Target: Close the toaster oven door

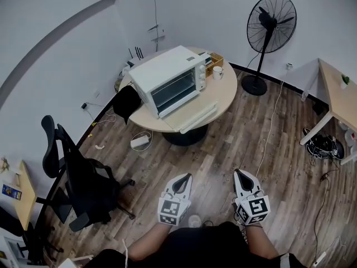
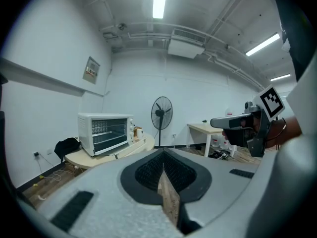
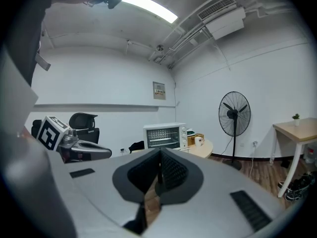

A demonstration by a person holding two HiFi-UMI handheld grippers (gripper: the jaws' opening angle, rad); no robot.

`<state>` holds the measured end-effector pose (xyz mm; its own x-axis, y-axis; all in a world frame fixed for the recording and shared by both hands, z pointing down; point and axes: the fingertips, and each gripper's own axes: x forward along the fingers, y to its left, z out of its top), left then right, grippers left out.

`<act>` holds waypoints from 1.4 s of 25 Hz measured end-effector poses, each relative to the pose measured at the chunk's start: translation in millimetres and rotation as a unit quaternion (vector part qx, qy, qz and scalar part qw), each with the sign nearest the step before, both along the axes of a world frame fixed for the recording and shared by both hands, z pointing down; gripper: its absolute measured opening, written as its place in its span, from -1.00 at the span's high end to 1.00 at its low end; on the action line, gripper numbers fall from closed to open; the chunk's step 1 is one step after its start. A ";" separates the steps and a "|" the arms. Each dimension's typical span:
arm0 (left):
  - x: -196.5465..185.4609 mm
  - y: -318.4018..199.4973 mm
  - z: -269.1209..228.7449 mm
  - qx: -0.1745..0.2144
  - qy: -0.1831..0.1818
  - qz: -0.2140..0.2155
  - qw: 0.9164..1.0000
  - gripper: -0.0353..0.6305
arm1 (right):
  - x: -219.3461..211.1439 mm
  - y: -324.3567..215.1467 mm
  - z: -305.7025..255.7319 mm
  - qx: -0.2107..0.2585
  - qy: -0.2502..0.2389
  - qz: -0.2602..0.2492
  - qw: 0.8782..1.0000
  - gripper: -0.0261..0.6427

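We hold the two tools low in front of us, side by side but not touching, both pointing forward over the wooden floor. The left gripper has its jaws pressed together with nothing between them, the dark pads meeting at the tip. The right gripper is closed in the same way and is also empty, its jaws meeting in a thin line.

The toaster oven stands well ahead of both tools. It sits ahead and to the left of the left gripper, and almost straight ahead of the right one. It rests on a round table with its front turned towards us. Its door is open, folded down about level in front of the box, so the wire racks inside show.

On the same table, just to the right of the oven, stands a white mug. A black bag hangs over the table's left edge.

Beyond the table and off to the right of the right gripper stands a fan on its pole. Further right is the corner of a desk. A black office chair sits to the left of the left gripper.
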<state>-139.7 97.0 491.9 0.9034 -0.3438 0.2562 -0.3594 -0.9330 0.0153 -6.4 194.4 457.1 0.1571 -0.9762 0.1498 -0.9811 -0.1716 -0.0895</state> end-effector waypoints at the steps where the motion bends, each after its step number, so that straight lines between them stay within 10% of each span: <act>1: -2.0 -5.1 1.1 0.001 -0.001 -0.001 1.000 0.88 | -3.7 -2.3 2.6 -0.004 0.004 0.002 1.000 0.93; 20: 54.0 -70.9 22.6 0.002 -0.027 -0.012 1.000 0.88 | 64.2 -67.9 11.6 -0.013 0.041 0.011 0.999 0.93; 35: 159.7 -155.1 15.1 0.006 -0.036 -0.137 0.990 0.88 | 175.2 -193.1 15.8 -0.010 0.045 -0.132 0.990 0.93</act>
<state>20.0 -58.1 507.0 0.7554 -0.5771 0.3103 -0.5990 -0.8002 -0.0301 168.8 1.3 472.9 -0.0898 -0.9819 0.1665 -0.9958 0.0915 0.0021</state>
